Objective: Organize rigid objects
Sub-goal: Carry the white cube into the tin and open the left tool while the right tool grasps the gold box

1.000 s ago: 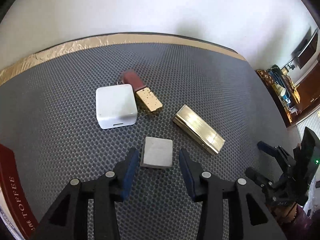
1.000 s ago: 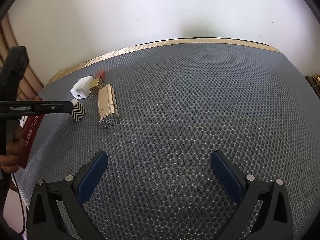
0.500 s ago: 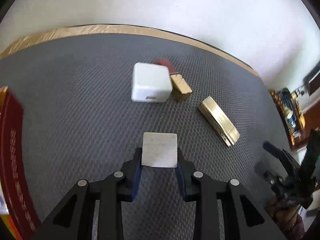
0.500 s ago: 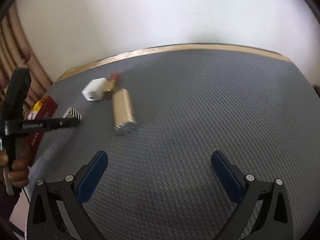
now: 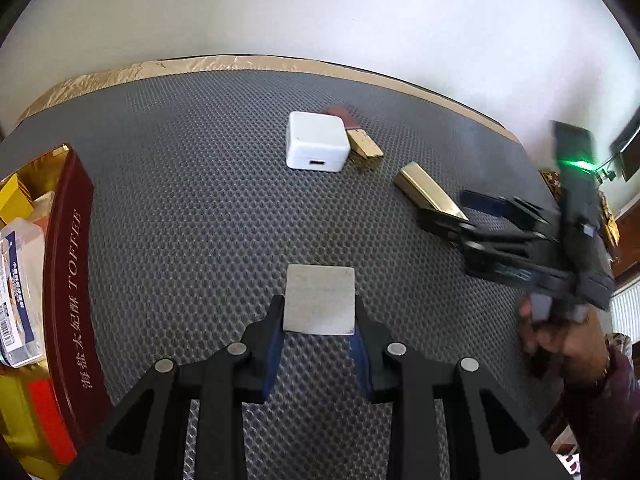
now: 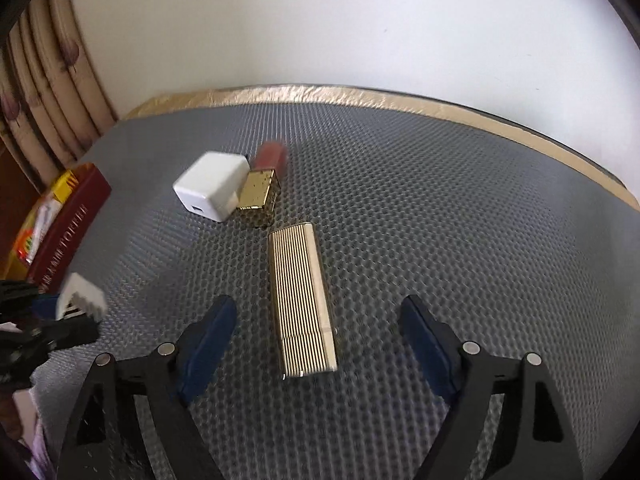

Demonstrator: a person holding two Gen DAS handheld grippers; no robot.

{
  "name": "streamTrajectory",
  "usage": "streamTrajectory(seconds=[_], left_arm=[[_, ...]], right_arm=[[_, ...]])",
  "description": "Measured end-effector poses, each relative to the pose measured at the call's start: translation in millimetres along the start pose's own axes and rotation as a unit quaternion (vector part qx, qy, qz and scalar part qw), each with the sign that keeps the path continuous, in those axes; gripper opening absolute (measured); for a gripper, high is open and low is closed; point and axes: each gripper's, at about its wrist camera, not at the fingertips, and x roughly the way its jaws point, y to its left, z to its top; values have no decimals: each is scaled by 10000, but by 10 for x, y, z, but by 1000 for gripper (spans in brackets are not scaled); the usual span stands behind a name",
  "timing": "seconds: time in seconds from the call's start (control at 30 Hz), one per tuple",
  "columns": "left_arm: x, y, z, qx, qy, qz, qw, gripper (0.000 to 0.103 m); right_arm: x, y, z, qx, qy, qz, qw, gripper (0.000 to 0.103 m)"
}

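Both grippers are showing black, angular frames with triangular cut-outs, and round silver screws are sitting at the joints of the left gripper [image 5: 319,338] and the right gripper [image 6: 318,346]. Dark blue pads are lining the inner faces of the fingers [image 6: 208,340]. In the left wrist view, a green light is glowing on the right gripper's black body, and the person's hand [image 5: 560,340] is wearing a dark purple sleeve [image 5: 608,412].

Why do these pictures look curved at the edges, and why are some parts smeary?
Both views use fisheye lenses, so the mat's gold edge bows. In the left wrist view the right gripper and hand are motion-blurred, while the white charger stays crisp. In the right wrist view the small block in the left gripper smears, and the gold ribbed case glints.
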Motion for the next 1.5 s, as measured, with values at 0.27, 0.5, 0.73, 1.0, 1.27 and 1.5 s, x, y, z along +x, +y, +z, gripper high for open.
streamTrajectory(seconds=[0.27, 0.5, 0.73, 1.0, 1.27, 1.5], left_arm=[[-128, 69, -59, -91, -22, -37, 9999, 31], [-475, 131, -273, -257, -163, -4, 9995, 31], [-1140, 471, -487, -614, -507, 249, 9965, 31], [-1601, 1374, -611, -1310, -698, 999, 9839, 31], [-1329, 1945, -724, -1746, -394, 1142, 9772, 31], [-1211, 2015, -759, -1722, -381, 1371, 9747, 31]], right_arm=[[45, 67, 66, -296, 120, -373, 9988, 27], [-148, 143, -169, 80, 84, 146, 9998, 27], [-276, 305, -402, 358, 112, 545, 9978, 27], [-261, 364, -377, 623, 134, 625, 9960, 27], [-234, 505, -325, 592, 164, 565, 9965, 27], [-202, 558, -288, 581, 202, 540, 9966, 27]])
